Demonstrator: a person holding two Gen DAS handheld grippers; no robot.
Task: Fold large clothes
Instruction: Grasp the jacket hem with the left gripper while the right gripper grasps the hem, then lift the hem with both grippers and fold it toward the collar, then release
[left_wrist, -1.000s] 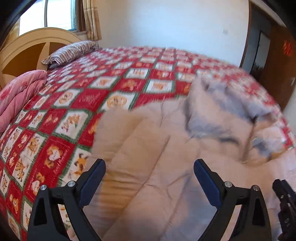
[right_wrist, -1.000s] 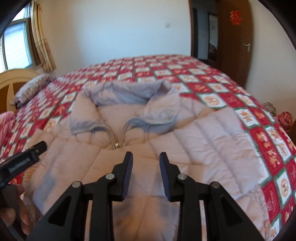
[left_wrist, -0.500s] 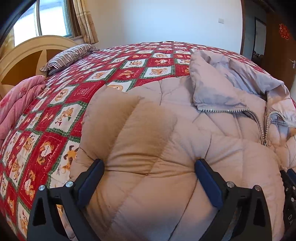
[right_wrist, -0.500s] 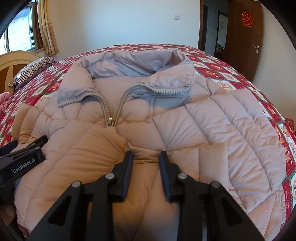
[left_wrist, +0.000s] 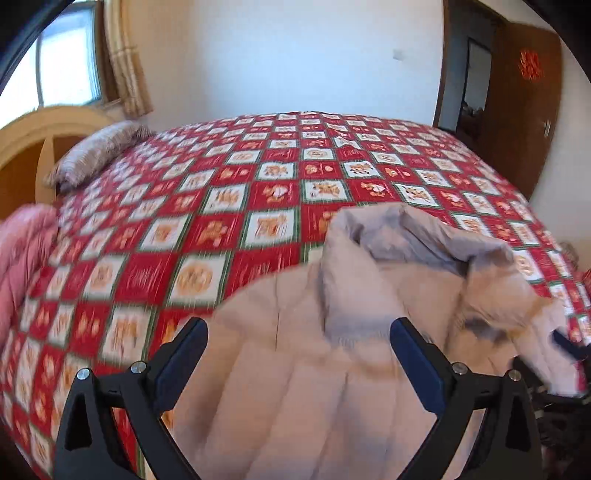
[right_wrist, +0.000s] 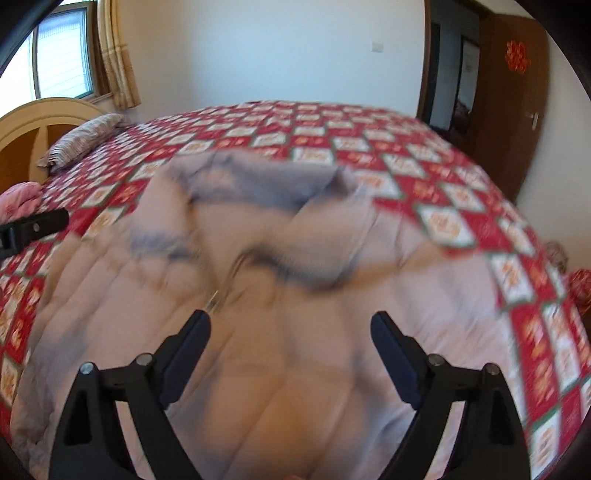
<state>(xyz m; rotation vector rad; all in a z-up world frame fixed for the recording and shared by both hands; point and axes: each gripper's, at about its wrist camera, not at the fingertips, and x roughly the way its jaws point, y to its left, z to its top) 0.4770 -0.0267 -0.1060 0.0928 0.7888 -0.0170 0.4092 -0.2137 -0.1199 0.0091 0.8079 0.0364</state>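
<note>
A pale pink quilted puffer jacket (right_wrist: 295, 288) lies front up on the bed, its collar (right_wrist: 258, 181) toward the far side and its zipper partly open. It also shows in the left wrist view (left_wrist: 332, 369). My left gripper (left_wrist: 299, 343) is open above the jacket's left part. My right gripper (right_wrist: 291, 332) is open above the jacket's middle, just below the zipper pull (right_wrist: 212, 301). Neither holds anything. Both views are blurred by motion.
The bed has a red patterned quilt (left_wrist: 258, 184). A striped pillow (left_wrist: 96, 155) and a wooden headboard (left_wrist: 40, 140) are at the far left, a pink blanket (left_wrist: 18, 251) at the left edge. A dark wooden door (right_wrist: 513, 103) is at the right.
My right gripper has opened from a narrow gap to wide. Both grippers have pulled back and up from the jacket, so more of the bed shows.
</note>
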